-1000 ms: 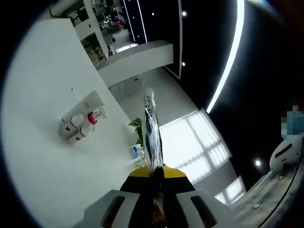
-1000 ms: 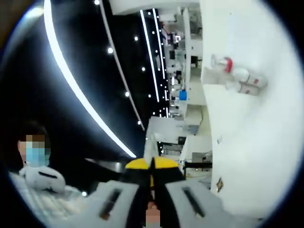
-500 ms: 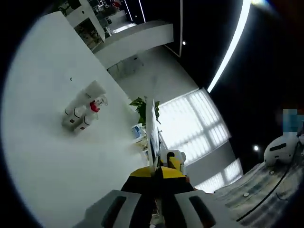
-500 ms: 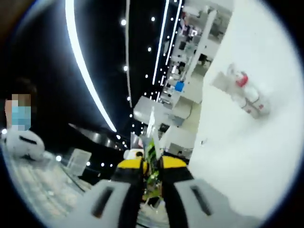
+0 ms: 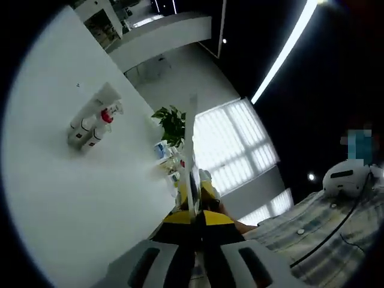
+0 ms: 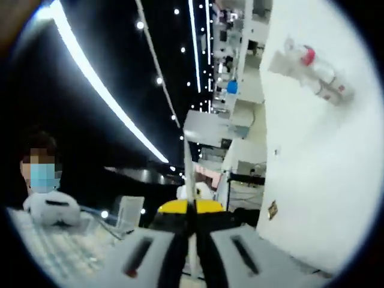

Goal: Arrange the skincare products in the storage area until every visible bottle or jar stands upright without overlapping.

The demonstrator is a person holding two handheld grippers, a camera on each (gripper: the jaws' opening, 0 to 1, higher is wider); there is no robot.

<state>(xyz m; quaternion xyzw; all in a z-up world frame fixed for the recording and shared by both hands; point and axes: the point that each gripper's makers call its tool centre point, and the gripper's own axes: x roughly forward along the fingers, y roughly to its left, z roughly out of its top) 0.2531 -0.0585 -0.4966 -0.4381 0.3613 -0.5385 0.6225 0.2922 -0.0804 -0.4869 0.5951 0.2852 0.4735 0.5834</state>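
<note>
A small cluster of skincare products (image 5: pixel 90 123) rests on the white table (image 5: pixel 72 198), far from both grippers. It holds a white tube (image 5: pixel 103 98), a bottle with a red cap (image 5: pixel 106 116) and white bottles (image 5: pixel 80 131), touching, and they seem to lie on their sides. In the right gripper view the same cluster (image 6: pixel 312 71) sits at the upper right on the table (image 6: pixel 306 180), red cap (image 6: pixel 309 56) included. My left gripper (image 5: pixel 192 117) is shut with nothing in it and points past the table edge. My right gripper (image 6: pixel 187 150) is also shut and holds nothing.
A potted plant (image 5: pixel 171 123) and small items stand past the table's far edge, before bright windows (image 5: pixel 231 147). A person in a striped shirt (image 5: pixel 318 231) is close behind. Shelving and desks (image 6: pixel 240 54) run along the room's far side.
Both views have swung with the hands, so the cluster sits elsewhere in each picture. The products themselves have not moved, and both grippers have stayed shut.
</note>
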